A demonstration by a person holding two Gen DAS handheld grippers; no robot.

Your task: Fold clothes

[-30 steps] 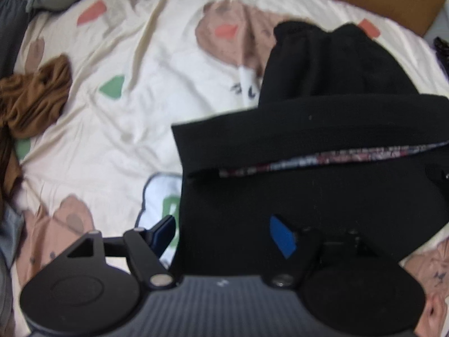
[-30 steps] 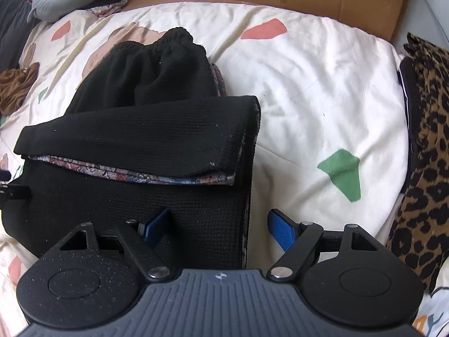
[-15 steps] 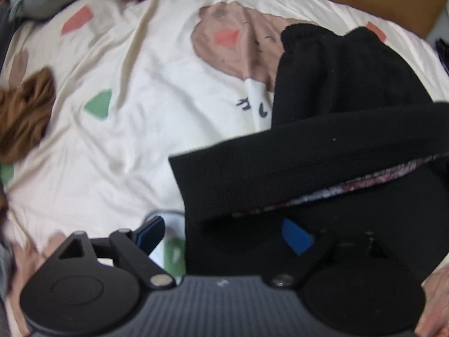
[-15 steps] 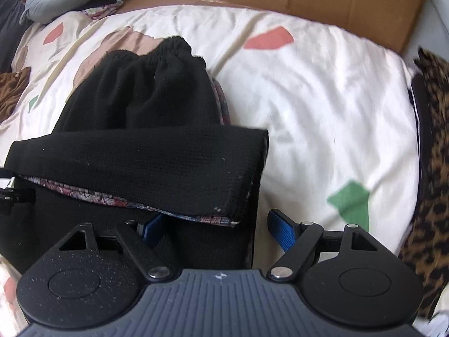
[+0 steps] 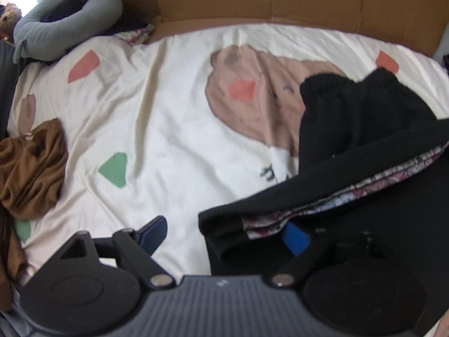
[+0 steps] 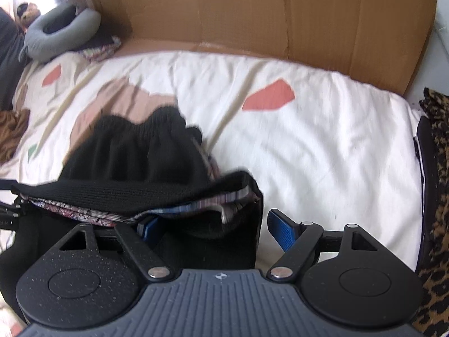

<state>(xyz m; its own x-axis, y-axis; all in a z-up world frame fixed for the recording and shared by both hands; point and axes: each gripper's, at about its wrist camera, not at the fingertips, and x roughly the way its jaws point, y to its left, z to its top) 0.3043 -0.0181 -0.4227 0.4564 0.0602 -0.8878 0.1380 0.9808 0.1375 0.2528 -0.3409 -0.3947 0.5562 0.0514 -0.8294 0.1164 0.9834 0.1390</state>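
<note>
A black knit garment (image 5: 364, 129) with a patterned lining lies folded once on the printed bed sheet (image 5: 174, 129). In the right wrist view the same black garment (image 6: 134, 154) has its gathered waistband at the far end. My left gripper (image 5: 224, 234) is open at the garment's near left corner. Its right finger is tucked under the folded flap and its left finger rests on bare sheet. My right gripper (image 6: 213, 229) is open astride the garment's right edge. Its left finger sits beneath the flap's lining, while its right finger is over the sheet.
A brown garment (image 5: 31, 168) is bunched at the left edge of the bed. A grey neck pillow (image 5: 64, 28) lies at the far left corner. A cardboard wall (image 6: 266, 19) stands along the far side. Leopard-print fabric (image 6: 437, 168) borders the right edge.
Both grippers have moved forward and lower into the garment. The folded flap now overhangs each inner finger. The views have tilted up, so more cardboard shows.
</note>
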